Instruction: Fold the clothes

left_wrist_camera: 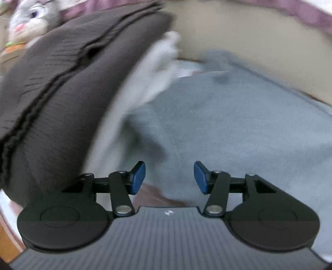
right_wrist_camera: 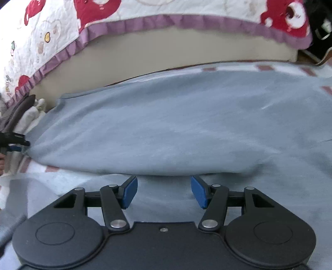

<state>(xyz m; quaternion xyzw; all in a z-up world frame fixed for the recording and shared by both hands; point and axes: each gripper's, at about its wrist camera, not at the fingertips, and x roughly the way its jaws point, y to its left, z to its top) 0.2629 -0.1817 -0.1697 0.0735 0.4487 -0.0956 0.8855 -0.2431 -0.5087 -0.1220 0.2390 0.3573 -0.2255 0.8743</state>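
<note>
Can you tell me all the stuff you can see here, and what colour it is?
grey-blue garment: one, grey-blue, spread flat in front of both grippers
brown folded clothes: one pile, dark brown, left of the grey-blue garment
white cloth: one, white, between the brown pile and the grey-blue garment
plush toy: one, grey and white, blurred, far left behind the brown pile
quilt: one, white with red shapes and a purple frill, hanging along the back
checked sheet: one, pale with reddish squares, under the garment
left gripper: one, black with blue pads, open, empty
right gripper: one, black with blue pads, open, empty
</note>
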